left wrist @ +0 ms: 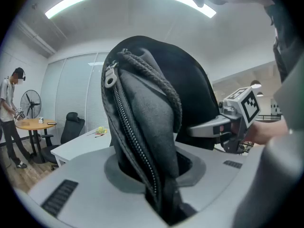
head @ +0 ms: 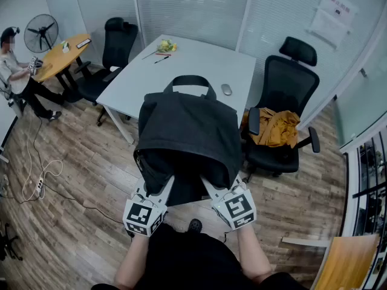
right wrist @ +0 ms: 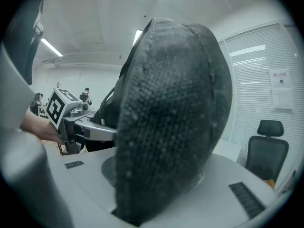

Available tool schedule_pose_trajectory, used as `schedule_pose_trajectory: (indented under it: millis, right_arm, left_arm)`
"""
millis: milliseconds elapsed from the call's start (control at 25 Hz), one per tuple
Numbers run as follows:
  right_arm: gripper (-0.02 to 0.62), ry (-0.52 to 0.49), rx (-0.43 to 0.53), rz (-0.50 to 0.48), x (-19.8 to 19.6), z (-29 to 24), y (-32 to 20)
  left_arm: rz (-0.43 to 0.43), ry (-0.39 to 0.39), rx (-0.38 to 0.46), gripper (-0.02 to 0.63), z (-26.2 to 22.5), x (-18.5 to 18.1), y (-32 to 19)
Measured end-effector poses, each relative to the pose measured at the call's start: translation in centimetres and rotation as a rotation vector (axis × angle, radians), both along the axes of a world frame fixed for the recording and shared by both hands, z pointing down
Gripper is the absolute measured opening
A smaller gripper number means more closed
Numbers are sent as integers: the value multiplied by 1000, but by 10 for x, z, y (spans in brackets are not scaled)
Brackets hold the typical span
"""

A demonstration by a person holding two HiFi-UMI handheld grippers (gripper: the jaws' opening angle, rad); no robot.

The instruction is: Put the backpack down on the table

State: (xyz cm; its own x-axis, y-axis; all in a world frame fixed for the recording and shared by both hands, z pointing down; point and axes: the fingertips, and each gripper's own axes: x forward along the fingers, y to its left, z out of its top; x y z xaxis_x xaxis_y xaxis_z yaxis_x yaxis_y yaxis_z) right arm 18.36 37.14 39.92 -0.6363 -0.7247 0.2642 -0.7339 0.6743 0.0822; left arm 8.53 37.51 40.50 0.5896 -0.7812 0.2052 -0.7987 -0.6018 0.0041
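Observation:
A black backpack (head: 188, 132) hangs in the air in front of me, its top handle toward the white table (head: 187, 71). My left gripper (head: 163, 189) is shut on a zippered fold of the backpack (left wrist: 142, 141) at its lower left. The right gripper (head: 211, 189) is shut on a padded mesh part of the backpack (right wrist: 171, 118) at the lower right. Both pairs of fingertips are buried in fabric. In the head view the bag overlaps the table's near edge; I cannot tell whether it touches it.
On the table lie a mouse (head: 226, 89), a pen (head: 161, 59) and a yellow-green item (head: 166, 45). A black office chair (head: 284, 119) with an orange cloth stands right of the table, another chair (head: 112, 53) to the left. A person (head: 18, 71) sits at a round wooden table (head: 60, 53) far left.

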Motion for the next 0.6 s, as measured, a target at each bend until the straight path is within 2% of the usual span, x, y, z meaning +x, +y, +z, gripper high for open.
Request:
schedule_pose_trajectory:
  millis: [360, 600]
  right_arm:
    - [106, 14, 16, 23, 9, -2, 3]
    - [101, 20, 19, 23, 0, -9, 9]
  left_arm:
    - [14, 9, -3, 105, -1, 9, 2]
    - [15, 9, 3, 104, -8, 2, 7]
